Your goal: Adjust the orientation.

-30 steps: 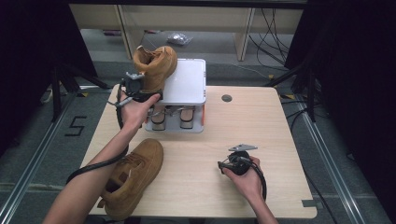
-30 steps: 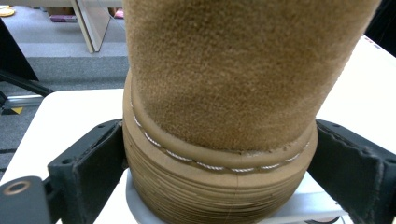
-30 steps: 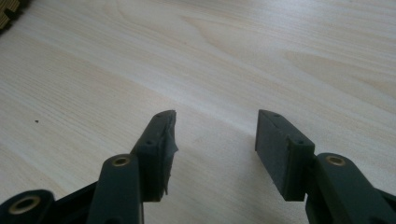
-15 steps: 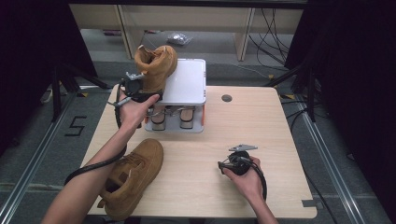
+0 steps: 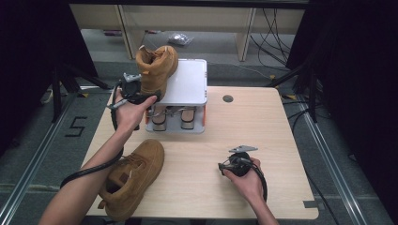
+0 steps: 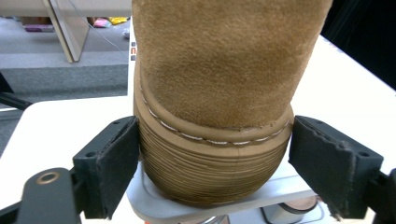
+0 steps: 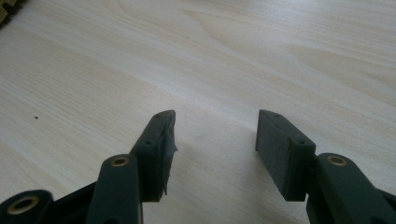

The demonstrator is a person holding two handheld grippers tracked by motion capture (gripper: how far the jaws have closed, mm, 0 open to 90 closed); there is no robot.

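A pale wooden table with a light grain and a small round grommet hole near its far edge carries the things. Toward its far left a low white shoe rack with a flat top stands on it; a tan suede boot stands upright on the rack's left end, and a pair of shoes sits underneath. A second tan suede boot lies on its side at the near left corner.
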